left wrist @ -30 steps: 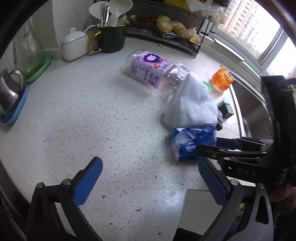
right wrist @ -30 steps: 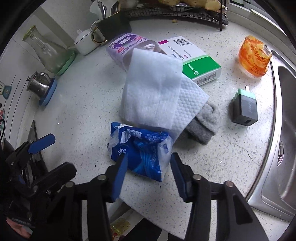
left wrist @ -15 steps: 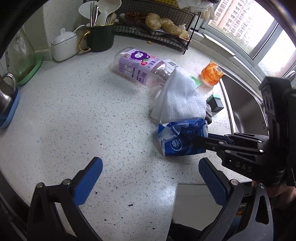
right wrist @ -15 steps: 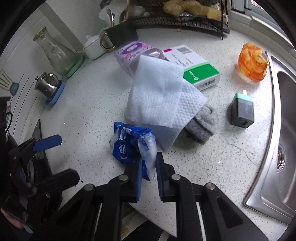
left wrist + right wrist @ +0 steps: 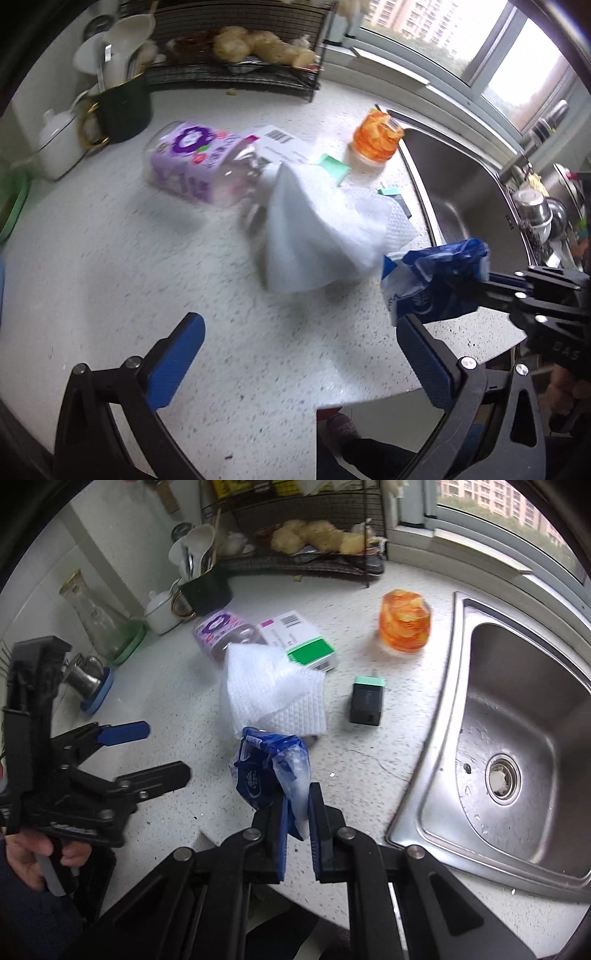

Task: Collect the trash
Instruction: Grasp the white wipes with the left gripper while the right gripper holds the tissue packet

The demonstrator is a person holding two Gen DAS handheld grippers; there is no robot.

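Right tongs (image 5: 297,812) clamp blue wrapper (image 5: 271,771); left tongs (image 5: 295,354) gape apart.

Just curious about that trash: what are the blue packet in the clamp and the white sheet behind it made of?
Blue wrapper: apparently thin glossy plastic film; it crinkles, with a translucent edge, pinched in the right gripper. White sheet: probably paper towel or nonwoven wipe; matte, with an embossed dimple pattern and soft folds.
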